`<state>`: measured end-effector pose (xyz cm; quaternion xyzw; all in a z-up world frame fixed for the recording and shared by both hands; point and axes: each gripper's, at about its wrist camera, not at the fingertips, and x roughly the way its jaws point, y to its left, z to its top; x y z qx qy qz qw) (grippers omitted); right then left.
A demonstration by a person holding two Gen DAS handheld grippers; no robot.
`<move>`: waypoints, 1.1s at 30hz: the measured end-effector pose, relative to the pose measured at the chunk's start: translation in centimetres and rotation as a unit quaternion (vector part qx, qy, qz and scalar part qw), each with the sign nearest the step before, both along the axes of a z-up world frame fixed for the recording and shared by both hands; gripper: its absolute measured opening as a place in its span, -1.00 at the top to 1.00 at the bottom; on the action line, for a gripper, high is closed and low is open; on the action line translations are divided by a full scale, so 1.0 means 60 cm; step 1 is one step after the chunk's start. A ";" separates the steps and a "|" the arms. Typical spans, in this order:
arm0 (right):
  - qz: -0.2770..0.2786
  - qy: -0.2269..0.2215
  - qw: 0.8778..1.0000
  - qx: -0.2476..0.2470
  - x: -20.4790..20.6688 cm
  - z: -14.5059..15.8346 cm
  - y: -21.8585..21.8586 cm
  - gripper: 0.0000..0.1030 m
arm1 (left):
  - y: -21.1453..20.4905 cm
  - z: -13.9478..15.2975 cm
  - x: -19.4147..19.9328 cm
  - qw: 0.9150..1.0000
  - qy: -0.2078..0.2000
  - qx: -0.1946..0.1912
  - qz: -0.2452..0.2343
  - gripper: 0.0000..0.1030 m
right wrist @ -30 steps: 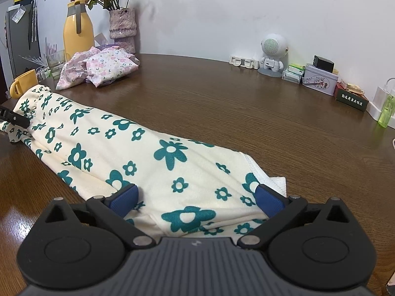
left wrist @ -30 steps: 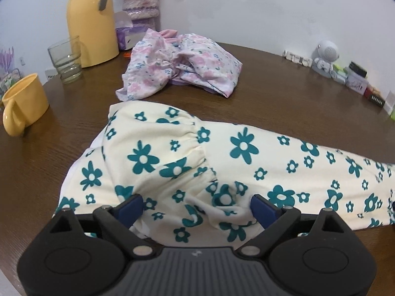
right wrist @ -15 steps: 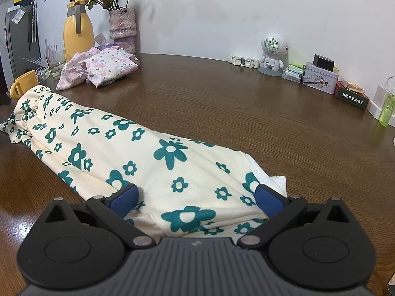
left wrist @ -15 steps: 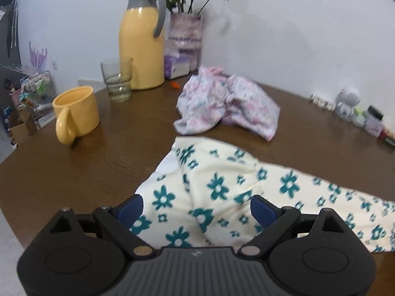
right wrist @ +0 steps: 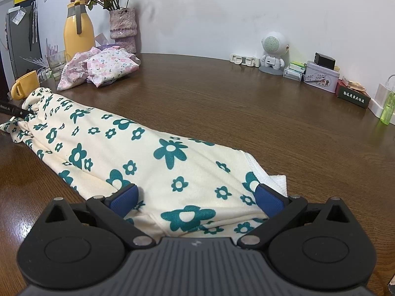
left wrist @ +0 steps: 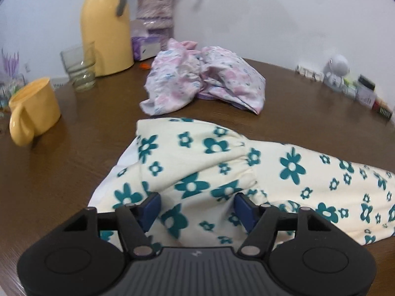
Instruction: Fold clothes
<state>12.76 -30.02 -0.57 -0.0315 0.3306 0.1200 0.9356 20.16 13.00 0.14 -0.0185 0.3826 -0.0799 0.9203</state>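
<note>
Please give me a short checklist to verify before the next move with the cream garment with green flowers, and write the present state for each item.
1. Left gripper at the gathered end of the cream garment: ok. Its jaws have just been closing, with cloth between them.
2. Left pads pressing firmly on the cloth: cannot tell.
3. Right gripper at the other end, jaws wide, cloth between them: ok, but no grip is visible.
4. Garment lies long and flat on the table: ok.
5. Bare table beyond the garment for the fold: ok.
6. Yellow mug and pink garment are apart from the cream garment: ok.
</note>
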 end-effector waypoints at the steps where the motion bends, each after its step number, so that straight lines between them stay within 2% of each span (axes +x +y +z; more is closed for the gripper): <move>1: 0.000 0.000 1.000 0.000 0.000 0.000 0.000 -0.98 | 0.008 0.000 -0.002 1.000 0.000 -0.010 -0.002 -0.35; 3: 0.000 0.000 1.000 0.000 0.000 0.000 0.000 -0.98 | 0.014 0.014 -0.016 0.999 -0.007 -0.022 -0.035 -0.58; 5: 0.001 0.000 1.000 0.001 0.000 0.000 -0.001 -0.98 | 0.013 0.027 -0.034 0.996 -0.017 -0.017 -0.080 -0.64; 9: 0.003 0.001 1.000 0.001 0.000 0.000 -0.001 -0.98 | -0.010 0.037 -0.059 0.983 -0.029 0.031 -0.181 -0.66; 11: 0.003 0.001 1.000 0.001 0.000 0.000 -0.001 -0.98 | -0.030 0.030 -0.057 0.975 -0.025 0.070 -0.208 -0.66; 14: 0.003 0.001 1.000 0.001 0.001 0.000 0.000 -0.98 | -0.055 0.012 -0.036 0.967 -0.018 0.122 -0.222 -0.63; 17: 0.003 0.001 1.000 0.001 0.001 0.000 -0.001 -0.98 | -0.063 0.006 -0.016 0.964 -0.010 0.134 -0.230 -0.26; 18: 0.003 0.001 1.000 0.002 0.001 0.000 -0.001 -0.98 | -0.064 0.009 -0.013 0.963 -0.011 0.133 -0.235 0.29; 19: 0.003 0.001 1.000 0.002 0.001 0.000 -0.001 -0.98 | -0.064 0.012 -0.011 0.962 -0.012 0.132 -0.239 0.62; 20: 0.002 0.001 1.000 0.002 0.001 0.000 0.000 -0.98 | -0.064 0.017 -0.010 0.961 -0.017 0.131 -0.243 0.82; 22: 0.002 0.001 1.000 0.002 0.000 0.000 0.000 -0.98 | -0.064 0.040 -0.016 0.957 -0.043 0.139 -0.252 0.83; 23: 0.002 0.001 1.000 0.002 0.000 -0.001 0.001 -0.98 | -0.069 0.048 -0.022 0.950 -0.066 0.160 -0.259 0.83; 25: 0.003 0.001 1.000 0.002 0.000 -0.001 0.001 -0.98 | -0.085 0.060 -0.046 0.925 -0.131 0.222 -0.278 0.84; 26: 0.003 0.001 1.000 0.002 0.000 -0.001 0.000 -0.98 | -0.092 0.059 -0.059 0.909 -0.160 0.255 -0.289 0.84; 29: 0.003 0.001 1.000 0.002 0.000 -0.001 0.000 -0.98 | -0.107 0.015 -0.096 0.847 -0.213 0.359 -0.329 0.83; 30: 0.003 0.001 1.000 0.002 0.000 -0.001 0.000 -0.98 | -0.106 -0.009 -0.101 0.839 -0.206 0.376 -0.335 0.83; 31: 0.003 0.001 1.000 0.003 0.001 -0.001 0.000 -0.98 | -0.103 -0.030 -0.104 0.835 -0.200 0.384 -0.340 0.82; 33: 0.003 0.001 1.000 0.003 0.001 -0.001 0.000 -0.98 | -0.097 -0.066 -0.111 0.831 -0.198 0.395 -0.339 0.82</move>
